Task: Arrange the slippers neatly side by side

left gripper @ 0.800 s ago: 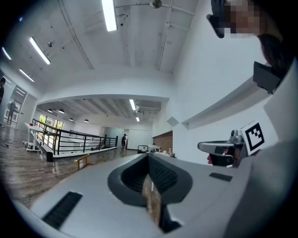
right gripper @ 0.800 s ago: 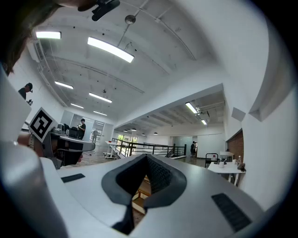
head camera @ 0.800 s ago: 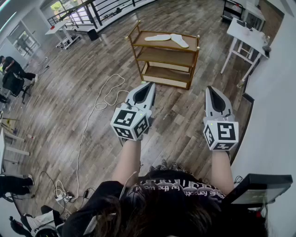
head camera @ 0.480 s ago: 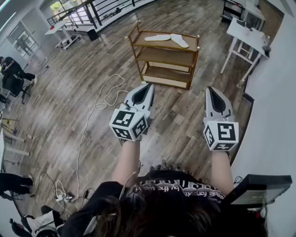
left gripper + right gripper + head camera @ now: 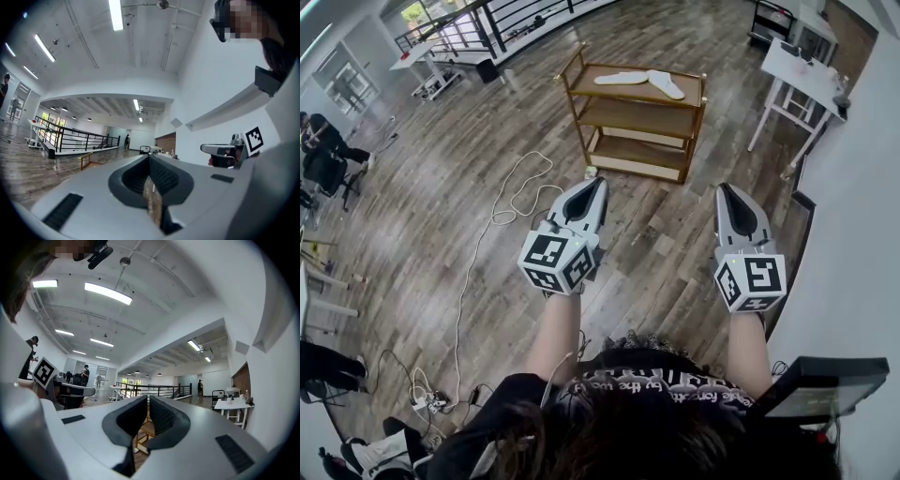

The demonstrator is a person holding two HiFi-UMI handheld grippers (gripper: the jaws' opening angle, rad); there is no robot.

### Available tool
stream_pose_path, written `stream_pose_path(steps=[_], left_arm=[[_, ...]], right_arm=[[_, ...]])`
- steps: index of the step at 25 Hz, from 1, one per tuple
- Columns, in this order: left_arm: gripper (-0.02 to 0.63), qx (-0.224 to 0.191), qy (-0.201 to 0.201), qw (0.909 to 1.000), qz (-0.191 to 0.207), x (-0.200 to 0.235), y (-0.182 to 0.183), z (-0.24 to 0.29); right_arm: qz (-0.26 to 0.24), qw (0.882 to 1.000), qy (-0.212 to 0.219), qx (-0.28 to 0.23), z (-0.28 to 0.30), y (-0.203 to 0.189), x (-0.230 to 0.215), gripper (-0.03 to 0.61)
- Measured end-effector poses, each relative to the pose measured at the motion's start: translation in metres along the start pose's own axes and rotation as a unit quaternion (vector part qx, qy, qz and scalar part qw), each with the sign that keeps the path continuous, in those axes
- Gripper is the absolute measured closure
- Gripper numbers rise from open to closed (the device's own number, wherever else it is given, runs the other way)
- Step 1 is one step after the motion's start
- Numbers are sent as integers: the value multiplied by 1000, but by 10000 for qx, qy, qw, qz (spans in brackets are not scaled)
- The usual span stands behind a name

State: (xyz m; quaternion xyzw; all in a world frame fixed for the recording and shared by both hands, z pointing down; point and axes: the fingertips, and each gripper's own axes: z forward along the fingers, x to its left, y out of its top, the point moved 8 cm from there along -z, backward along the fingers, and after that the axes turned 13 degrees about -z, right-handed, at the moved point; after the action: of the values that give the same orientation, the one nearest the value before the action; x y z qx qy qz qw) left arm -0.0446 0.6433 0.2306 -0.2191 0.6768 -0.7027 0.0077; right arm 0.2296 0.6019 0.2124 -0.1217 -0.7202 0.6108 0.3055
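Observation:
Two white slippers, one [image 5: 621,77] and the other [image 5: 665,82], lie on the top board of a wooden three-tier shelf [image 5: 686,122] at the far middle of the head view, their toes close together and heels spread apart. My left gripper [image 5: 600,181] and right gripper [image 5: 724,187] are held level over the wooden floor, well short of the shelf, both pointing toward it. Both are shut with nothing between their jaws. In the left gripper view my left gripper [image 5: 149,157] shows closed jaws. In the right gripper view my right gripper [image 5: 148,398] has part of the shelf [image 5: 143,427] visible behind its jaws.
A white cable [image 5: 502,211] loops over the floor left of the shelf toward a power strip [image 5: 427,398]. A white table [image 5: 802,70] stands at the far right beside a white wall [image 5: 862,187]. A railing [image 5: 487,23] runs along the back, and a seated person [image 5: 323,141] is at far left.
My left gripper has drawn back slightly, down and left in the head view. The right gripper, shelf and slippers look unchanged.

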Motion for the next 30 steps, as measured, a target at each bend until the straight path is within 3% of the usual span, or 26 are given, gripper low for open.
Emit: stream_pose_path(steps=[7,12,19,30], left_arm=[[612,20,-18,10000,-95,26,0,-4],[612,-3,-122,9999,54,38,3,10],[612,3,-188,9998,52,47,1,43],[612,61,-13,10000,63,64,1,133]], right_arm=[[56,9998,-150,73,19,-7,7,575],[28,9991,-369,222,38,-12,10,575],[-44,9993,-218,290,66,-25,2,575],[135,9998,-69,127,141,-54,-61,575]])
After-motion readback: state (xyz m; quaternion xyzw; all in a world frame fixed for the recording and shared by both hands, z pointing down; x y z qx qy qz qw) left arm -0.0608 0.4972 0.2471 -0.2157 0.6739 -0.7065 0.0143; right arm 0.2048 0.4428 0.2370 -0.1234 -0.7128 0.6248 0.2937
